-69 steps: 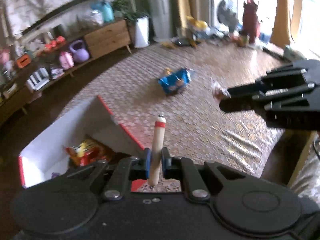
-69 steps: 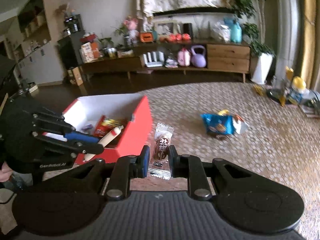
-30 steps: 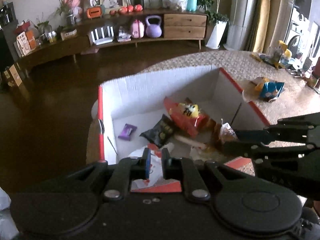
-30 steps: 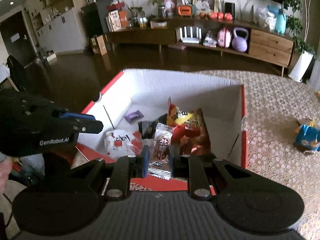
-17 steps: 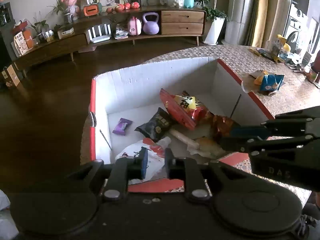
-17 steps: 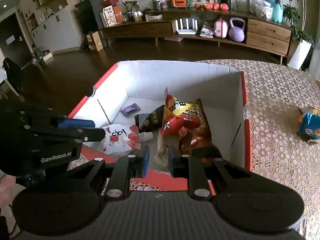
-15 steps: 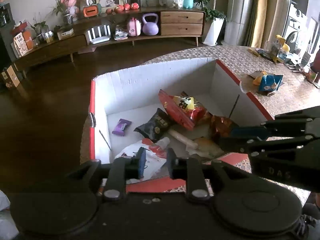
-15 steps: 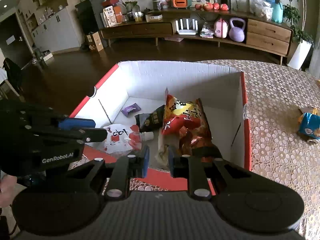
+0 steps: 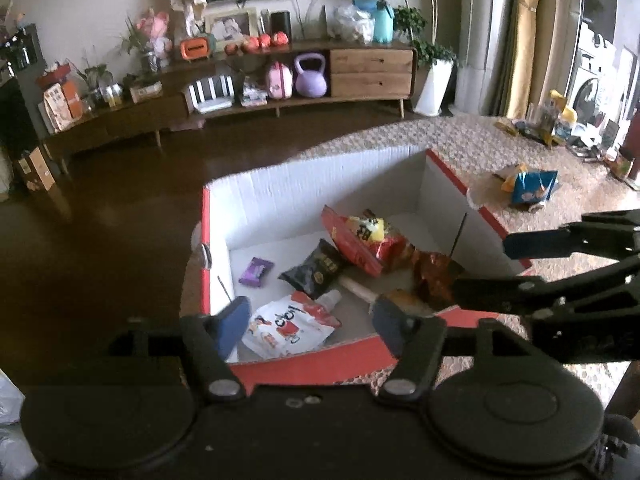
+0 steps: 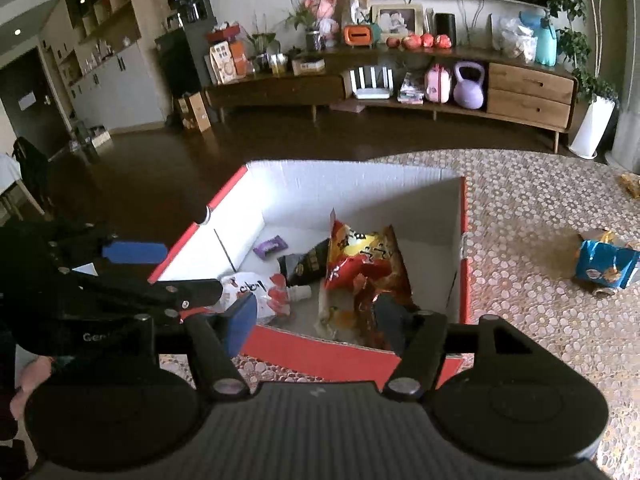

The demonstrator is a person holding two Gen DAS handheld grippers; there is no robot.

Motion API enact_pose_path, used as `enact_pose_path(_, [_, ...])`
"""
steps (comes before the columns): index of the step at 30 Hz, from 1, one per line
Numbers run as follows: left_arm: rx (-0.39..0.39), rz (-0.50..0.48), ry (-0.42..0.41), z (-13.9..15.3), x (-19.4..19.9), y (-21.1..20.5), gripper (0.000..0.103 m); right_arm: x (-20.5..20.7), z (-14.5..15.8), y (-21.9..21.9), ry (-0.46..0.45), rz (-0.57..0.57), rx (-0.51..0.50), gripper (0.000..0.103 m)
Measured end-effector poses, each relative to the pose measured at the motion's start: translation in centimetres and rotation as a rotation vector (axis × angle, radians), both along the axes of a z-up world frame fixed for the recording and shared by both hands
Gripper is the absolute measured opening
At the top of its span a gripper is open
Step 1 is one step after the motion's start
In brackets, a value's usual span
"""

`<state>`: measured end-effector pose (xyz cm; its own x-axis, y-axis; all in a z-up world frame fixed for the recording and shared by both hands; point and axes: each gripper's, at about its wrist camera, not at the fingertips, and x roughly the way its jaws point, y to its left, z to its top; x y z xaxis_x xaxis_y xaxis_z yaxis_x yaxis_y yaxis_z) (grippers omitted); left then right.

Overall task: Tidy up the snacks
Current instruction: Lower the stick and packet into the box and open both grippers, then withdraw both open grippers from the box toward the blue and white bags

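"Gen" lettering on left gripper (image 10: 132,272)

Both tools (image 9: 310,322) (image 10: 316,318) spread wide; their snacks dropped into box (image 9: 320,184)

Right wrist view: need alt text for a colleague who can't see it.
The open, empty right gripper hovers over a red-and-white box of snacks: a red chip bag, a black packet, a white pouch and a purple wrapper. A blue snack bag lies outside on the patterned tablecloth; the left gripper is at the left.
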<state>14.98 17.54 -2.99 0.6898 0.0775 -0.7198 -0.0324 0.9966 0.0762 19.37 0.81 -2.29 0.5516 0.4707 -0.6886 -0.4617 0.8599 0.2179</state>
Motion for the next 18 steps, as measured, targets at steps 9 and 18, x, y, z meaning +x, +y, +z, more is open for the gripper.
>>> enact_pose_path(9, [0.008,-0.037,-0.065,2.6,-1.8,-1.9,0.085,-2.7,2.8,-2.5,-0.050,-0.008,0.032,0.077])
enact_pose_path(18, [-0.005,-0.099,-0.101,4.5,-3.1,-5.2,0.089,-5.6,4.9,-6.2,-0.092,-0.037,0.063,0.086])
